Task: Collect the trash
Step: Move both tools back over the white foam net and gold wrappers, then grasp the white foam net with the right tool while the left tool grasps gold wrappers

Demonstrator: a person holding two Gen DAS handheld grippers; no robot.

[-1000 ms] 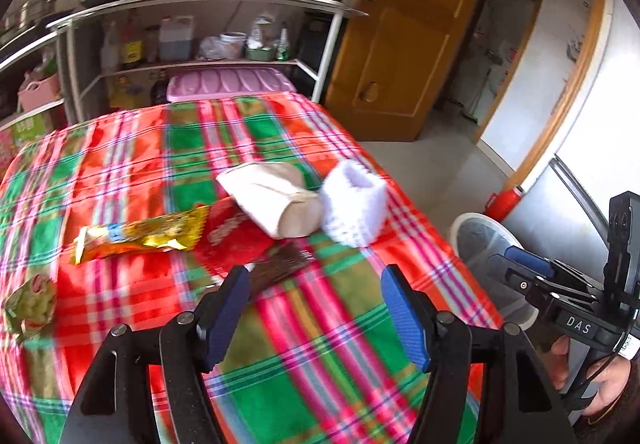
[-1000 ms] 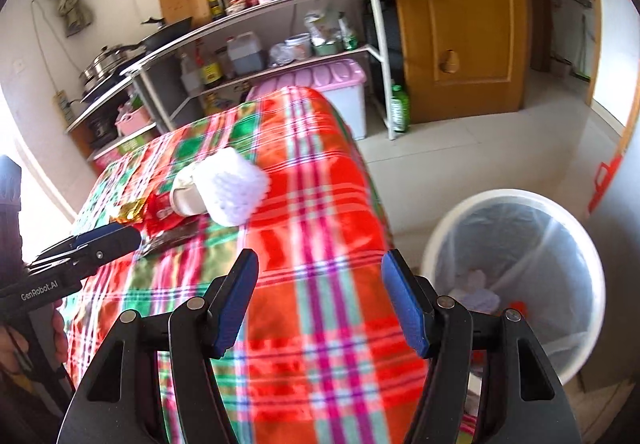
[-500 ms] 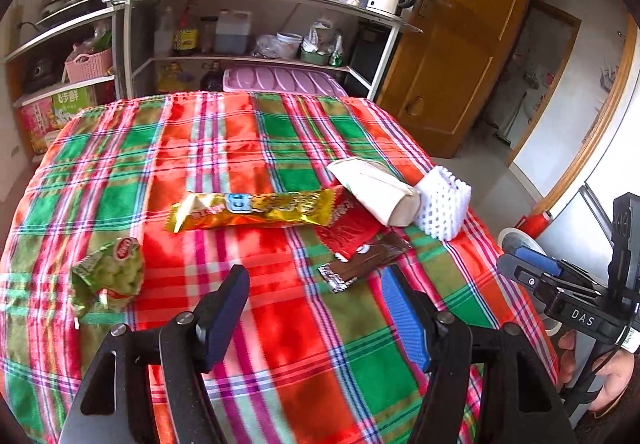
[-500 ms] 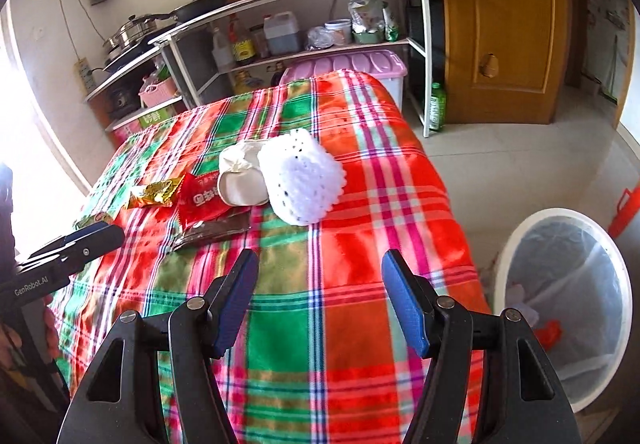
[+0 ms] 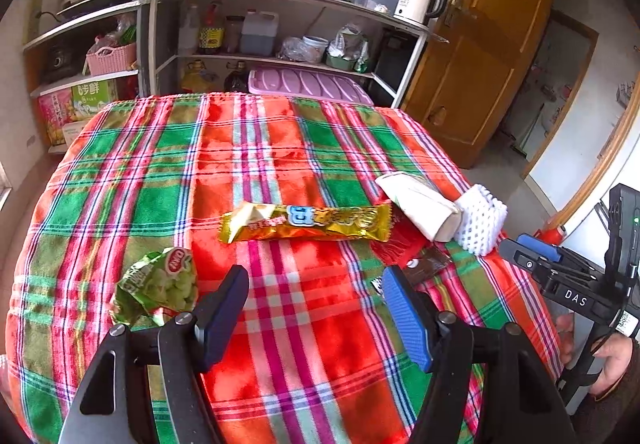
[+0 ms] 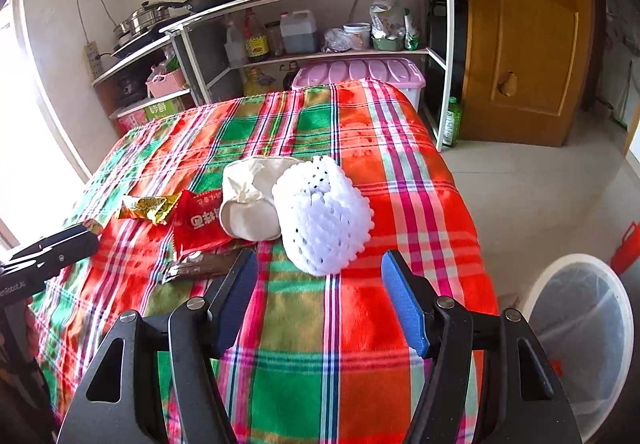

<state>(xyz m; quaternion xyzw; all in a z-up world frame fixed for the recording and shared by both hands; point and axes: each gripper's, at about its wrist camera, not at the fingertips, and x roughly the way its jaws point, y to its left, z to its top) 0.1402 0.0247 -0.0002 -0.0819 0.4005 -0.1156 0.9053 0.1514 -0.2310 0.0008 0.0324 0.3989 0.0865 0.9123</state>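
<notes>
Both my tongs hang above the plaid-covered desk point(image 5: 168, 172) with their jaws spread wide and nothing between them. Starting at the left, the crumpled green snack bag point(image 5: 158, 286) lies just beside the dark finger of my left tongs point(image 5: 314, 298), near the desk's front edge. Further right, the long gold wrapper point(image 5: 306, 222) lies flat across the middle of the cloth, its right end touching the red wrapper point(image 6: 198, 222). In front of the red one sits a brown wrapper point(image 6: 200, 266), partly hidden behind a finger in each view, so I cannot tell whether the two overlap. Next comes the cream paper cup point(image 6: 252, 200), tipped on its side and resting partly on the red wrapper, and pressed against its right side is the white foam fruit net point(image 6: 324, 214). My right tongs point(image 6: 316, 302) hover just short of that net, lined up with it. Off the right edge of the desk, down on the tiled floor, stands the white trash bin point(image 6: 576, 324) with a clear liner.
</notes>
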